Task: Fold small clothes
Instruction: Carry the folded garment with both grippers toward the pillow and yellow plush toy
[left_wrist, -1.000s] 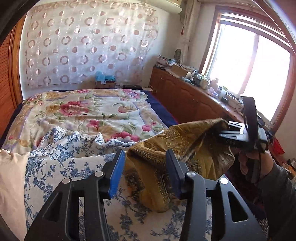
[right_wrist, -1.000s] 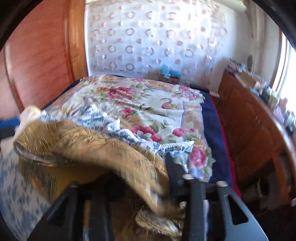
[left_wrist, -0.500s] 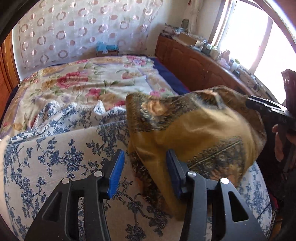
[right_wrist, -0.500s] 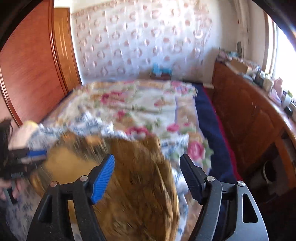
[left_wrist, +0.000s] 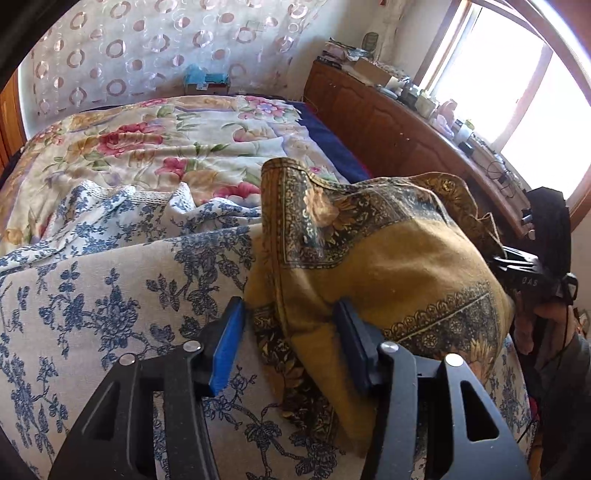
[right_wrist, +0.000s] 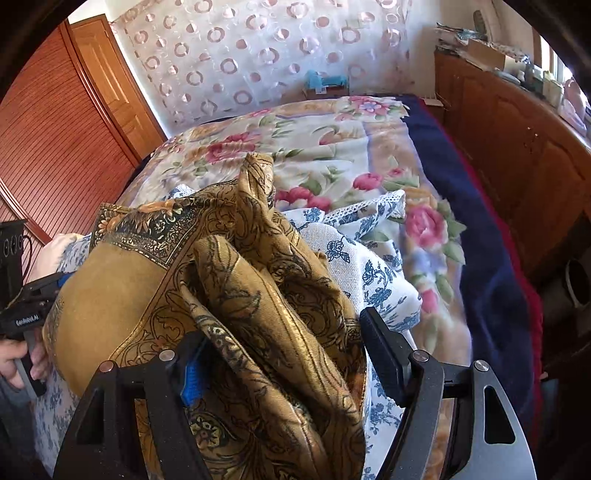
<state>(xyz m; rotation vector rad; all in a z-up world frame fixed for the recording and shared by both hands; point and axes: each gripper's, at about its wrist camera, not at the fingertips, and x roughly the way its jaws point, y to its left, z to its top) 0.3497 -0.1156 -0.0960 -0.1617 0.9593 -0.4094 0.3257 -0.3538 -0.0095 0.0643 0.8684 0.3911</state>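
Left tongs (left_wrist: 288, 341) closing, scarf (left_wrist: 388, 266) edge between the pads, grip not certain. Right tongs (right_wrist: 284, 350) released, jaws wide, bunched scarf between them. Scarf lies on blue-flowered cloth (left_wrist: 110, 295) under both tongs.

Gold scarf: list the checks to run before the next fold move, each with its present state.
1. Gold scarf resting on the blue-flowered cloth: ok.
2. Scarf lying flat: not ok, it is bunched and humped.
3. Left gripper grip: not ok, jaws closing with the scarf between them, not yet pinched.
4. Right gripper grip: not ok, jaws wide, folds loose between them.
5. Scarf corners located: cannot tell.
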